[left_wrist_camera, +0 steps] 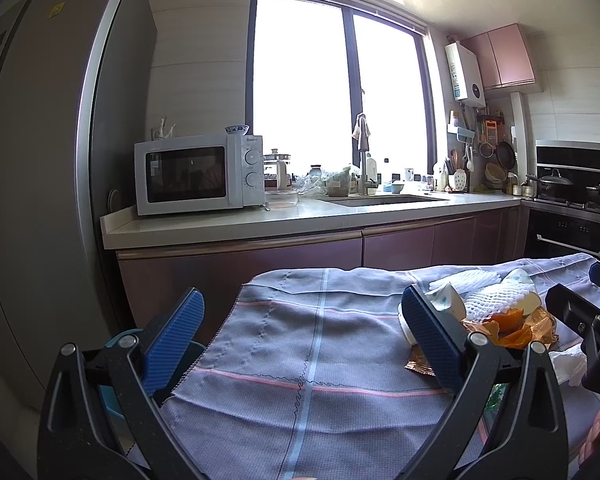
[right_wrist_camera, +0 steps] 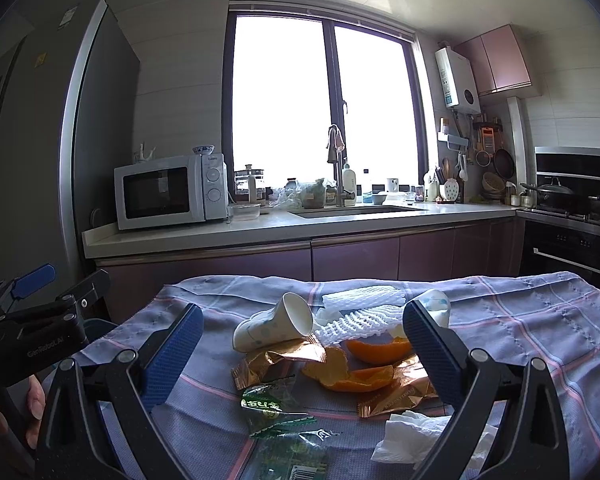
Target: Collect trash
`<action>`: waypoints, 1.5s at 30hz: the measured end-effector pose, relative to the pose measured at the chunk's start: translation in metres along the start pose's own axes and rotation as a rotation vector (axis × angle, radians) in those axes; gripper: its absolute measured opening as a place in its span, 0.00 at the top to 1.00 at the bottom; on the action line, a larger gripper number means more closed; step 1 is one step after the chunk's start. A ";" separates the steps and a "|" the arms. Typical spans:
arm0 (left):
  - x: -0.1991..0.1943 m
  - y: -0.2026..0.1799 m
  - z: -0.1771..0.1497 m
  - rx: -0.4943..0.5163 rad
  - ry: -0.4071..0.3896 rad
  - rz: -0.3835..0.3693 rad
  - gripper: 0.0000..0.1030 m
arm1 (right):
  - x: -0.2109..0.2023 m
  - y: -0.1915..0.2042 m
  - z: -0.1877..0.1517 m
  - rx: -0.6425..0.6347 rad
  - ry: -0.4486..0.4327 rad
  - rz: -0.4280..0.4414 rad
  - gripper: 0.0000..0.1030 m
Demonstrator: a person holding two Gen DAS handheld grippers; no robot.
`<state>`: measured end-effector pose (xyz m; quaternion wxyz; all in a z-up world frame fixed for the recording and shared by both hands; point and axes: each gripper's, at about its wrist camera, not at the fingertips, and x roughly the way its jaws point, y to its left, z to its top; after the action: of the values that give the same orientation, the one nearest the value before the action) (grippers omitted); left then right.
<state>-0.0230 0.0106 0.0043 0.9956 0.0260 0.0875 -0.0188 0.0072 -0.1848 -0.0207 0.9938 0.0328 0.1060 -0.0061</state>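
Observation:
Trash lies in a heap on a blue-grey checked cloth: a tipped paper cup, a second cup, white foam netting, orange peels, gold wrappers, green clear wrappers and a crumpled tissue. My right gripper is open, its blue pads either side of the heap, just above the cloth. My left gripper is open over bare cloth, left of the heap. The peels and netting show past its right finger.
Behind the cloth-covered table runs a kitchen counter with a microwave, a sink and clutter. A tall fridge stands at the left, a stove with pans at the right. A teal object sits below the table's left edge.

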 end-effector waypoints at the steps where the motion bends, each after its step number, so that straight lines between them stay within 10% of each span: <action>1: 0.000 0.000 0.000 -0.001 -0.001 0.001 0.05 | 0.000 0.001 0.000 -0.001 0.000 -0.002 0.06; 45: -0.002 -0.001 -0.001 -0.004 -0.004 -0.002 0.05 | 0.001 0.000 -0.001 0.007 0.000 0.000 0.06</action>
<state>-0.0253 0.0101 0.0036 0.9958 0.0241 0.0857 -0.0198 0.0080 -0.1845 -0.0223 0.9937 0.0365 0.1057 -0.0065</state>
